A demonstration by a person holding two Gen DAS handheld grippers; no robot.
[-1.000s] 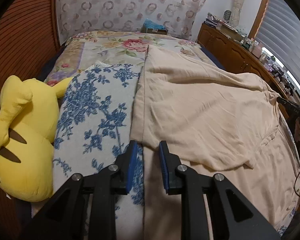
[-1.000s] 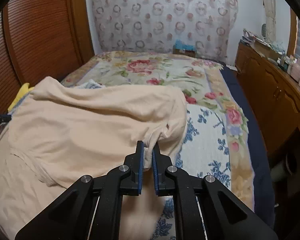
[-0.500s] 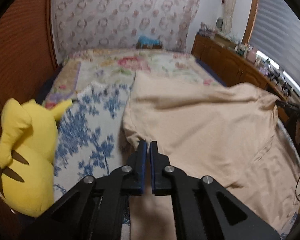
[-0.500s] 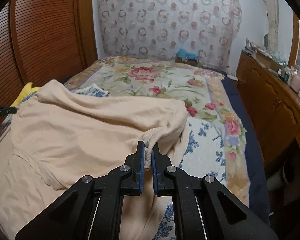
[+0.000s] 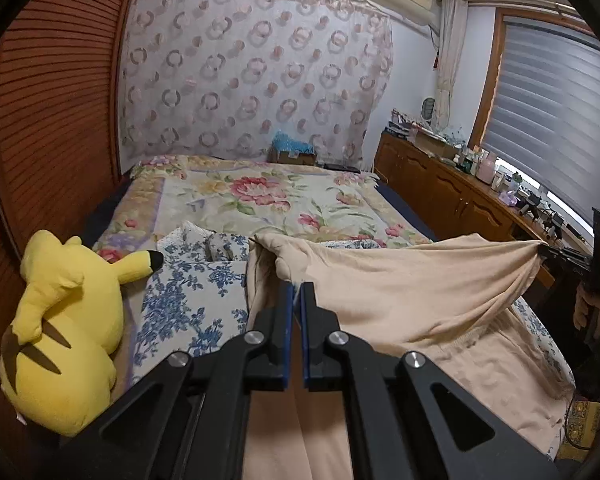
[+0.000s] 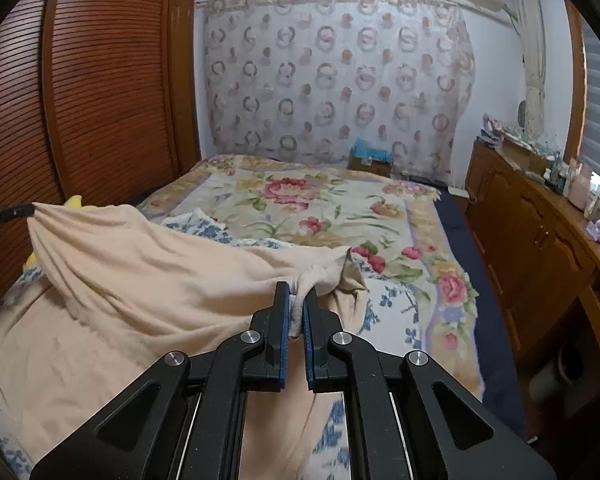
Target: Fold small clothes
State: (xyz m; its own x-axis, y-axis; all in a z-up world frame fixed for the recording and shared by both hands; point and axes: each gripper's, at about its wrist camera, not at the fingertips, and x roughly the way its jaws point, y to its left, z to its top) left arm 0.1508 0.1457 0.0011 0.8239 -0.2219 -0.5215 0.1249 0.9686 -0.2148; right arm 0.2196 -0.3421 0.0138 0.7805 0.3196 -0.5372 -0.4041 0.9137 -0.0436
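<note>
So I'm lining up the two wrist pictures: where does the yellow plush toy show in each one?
Left wrist view: the yellow plush toy lies large at the lower left, beside the blue-flowered cloth.
Right wrist view: only a yellow tip peeks over the lifted beige garment at the left edge.
Shared landmark: the blue-topped box at the bed's far end.

Left gripper [image 5: 297, 288]: open beside the beige garment [image 5: 400, 292] a second ago, now clamped on its corner. Both corners, previously low on the bed [image 5: 260, 196], now raised, fabric hanging between left gripper and right gripper [image 6: 296, 298].
</note>
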